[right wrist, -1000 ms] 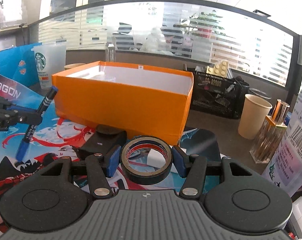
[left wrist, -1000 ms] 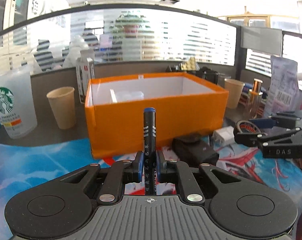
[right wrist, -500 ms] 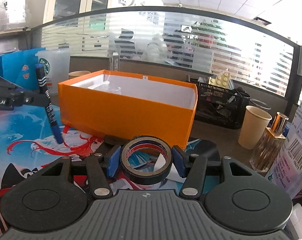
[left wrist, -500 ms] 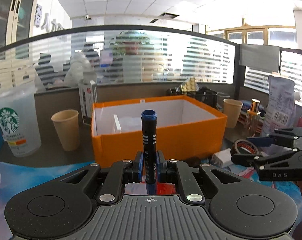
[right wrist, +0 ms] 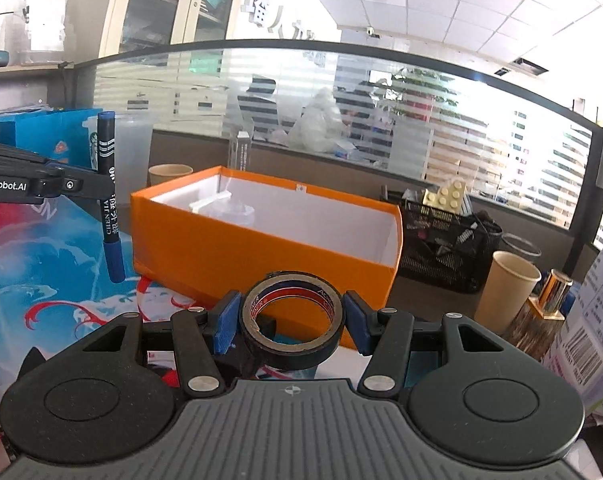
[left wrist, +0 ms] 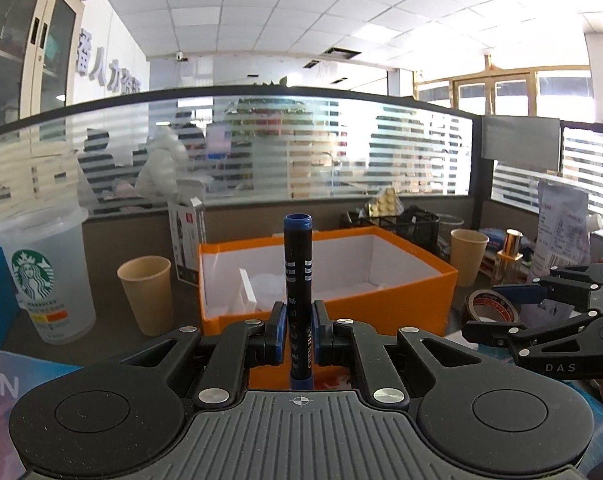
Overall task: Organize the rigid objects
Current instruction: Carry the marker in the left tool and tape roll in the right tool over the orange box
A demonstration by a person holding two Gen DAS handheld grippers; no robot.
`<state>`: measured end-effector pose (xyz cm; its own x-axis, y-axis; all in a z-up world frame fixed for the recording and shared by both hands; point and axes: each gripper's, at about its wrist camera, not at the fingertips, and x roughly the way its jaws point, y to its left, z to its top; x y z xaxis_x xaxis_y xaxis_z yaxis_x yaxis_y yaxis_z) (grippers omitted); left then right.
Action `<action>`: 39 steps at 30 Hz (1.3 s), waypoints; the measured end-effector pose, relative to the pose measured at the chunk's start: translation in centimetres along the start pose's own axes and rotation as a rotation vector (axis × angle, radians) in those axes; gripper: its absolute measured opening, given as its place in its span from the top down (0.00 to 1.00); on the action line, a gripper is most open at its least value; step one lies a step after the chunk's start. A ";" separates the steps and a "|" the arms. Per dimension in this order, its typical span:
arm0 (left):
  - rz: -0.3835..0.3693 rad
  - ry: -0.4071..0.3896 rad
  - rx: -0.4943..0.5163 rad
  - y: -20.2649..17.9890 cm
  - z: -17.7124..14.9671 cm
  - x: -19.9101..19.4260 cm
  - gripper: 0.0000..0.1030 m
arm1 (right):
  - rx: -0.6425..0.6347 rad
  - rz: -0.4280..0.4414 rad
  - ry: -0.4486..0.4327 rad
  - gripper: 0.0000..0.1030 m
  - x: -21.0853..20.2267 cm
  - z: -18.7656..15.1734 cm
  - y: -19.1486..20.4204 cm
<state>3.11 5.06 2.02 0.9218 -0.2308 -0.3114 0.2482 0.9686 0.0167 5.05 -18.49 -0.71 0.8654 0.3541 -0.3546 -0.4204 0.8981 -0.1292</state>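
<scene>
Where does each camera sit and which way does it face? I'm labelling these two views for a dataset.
Left wrist view: sits on the left gripper, looking forward along its fingers at the orange box; its own jaws clamp an upright blue marker.
Right wrist view: sits on the right gripper, facing the same box; its jaws hold a tape roll.
Shared: both show the box and paper cups, and each sees the other gripper with its load.

Upright blue marker (left wrist: 298, 280), black tape roll (right wrist: 292, 320)
</scene>
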 end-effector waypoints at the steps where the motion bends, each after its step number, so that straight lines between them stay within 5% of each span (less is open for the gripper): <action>1: 0.003 -0.004 -0.002 0.1 0.2 0.0 0.90 | -0.004 0.000 -0.005 0.50 -0.1 0.2 0.1; 39: 0.004 -0.116 0.039 1.1 7.0 1.8 0.90 | -0.032 -0.003 -0.094 0.50 1.3 5.9 -0.2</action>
<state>7.11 5.02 8.11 0.9507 -0.2381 -0.1989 0.2534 0.9658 0.0554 7.86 -16.69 4.32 0.8876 0.3759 -0.2662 -0.4253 0.8907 -0.1605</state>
